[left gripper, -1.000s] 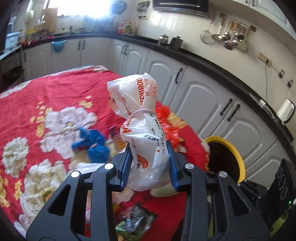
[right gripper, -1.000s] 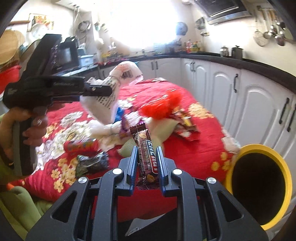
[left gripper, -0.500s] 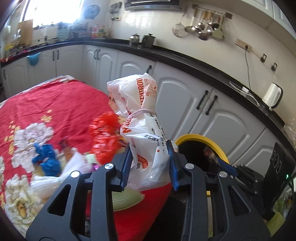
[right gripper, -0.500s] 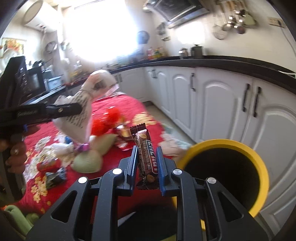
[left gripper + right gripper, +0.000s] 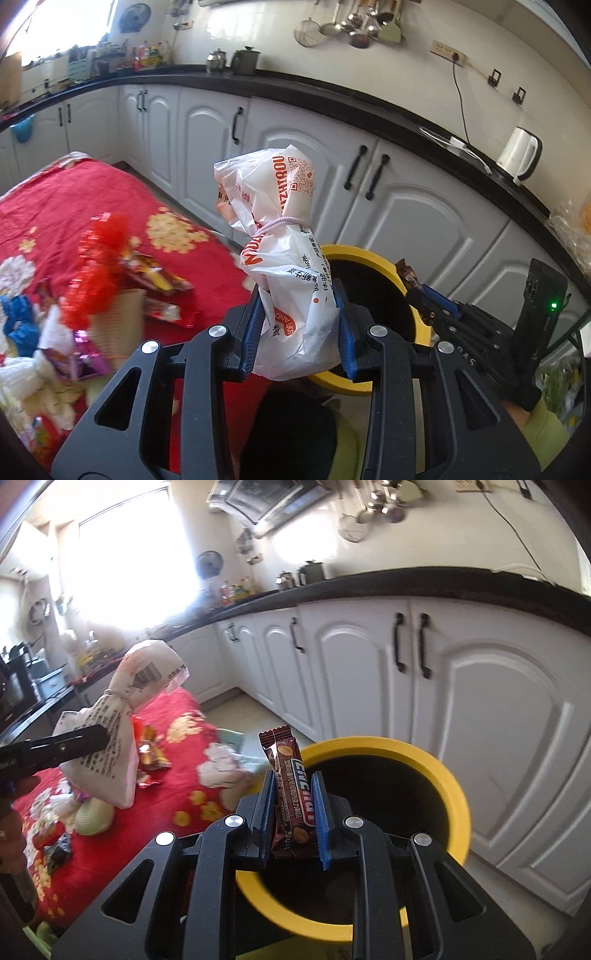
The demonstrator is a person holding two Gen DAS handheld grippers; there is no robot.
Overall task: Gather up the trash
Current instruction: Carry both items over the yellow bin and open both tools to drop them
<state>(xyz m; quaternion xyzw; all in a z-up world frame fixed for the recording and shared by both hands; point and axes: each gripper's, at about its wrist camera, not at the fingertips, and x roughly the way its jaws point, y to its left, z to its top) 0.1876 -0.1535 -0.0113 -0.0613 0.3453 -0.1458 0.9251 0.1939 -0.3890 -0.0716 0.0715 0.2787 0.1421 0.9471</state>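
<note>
Left gripper clamped on white bag, pads pressing its lower half, tied neck up; grip looks the same as a second ago. Right gripper clamped on brown bar, upright between the blue pads, also unchanged. What changed is the view: both hands have swung away from the red cloth toward the yellow bin. A second ago the left camera had the cloth filling the left and centre and the bin only at the right edge; now the bin rim sits right behind the bag and the cloth is pushed to the left. In the right camera the bin went from the lower right corner to dead centre, its mouth directly behind and below the bar. Bag shows in the right view too, over the cloth edge, left of the bin. Rest of the trash is on the cloth: red wrapper, blue scrap, snack packets. White cabinets behind the bin.
</note>
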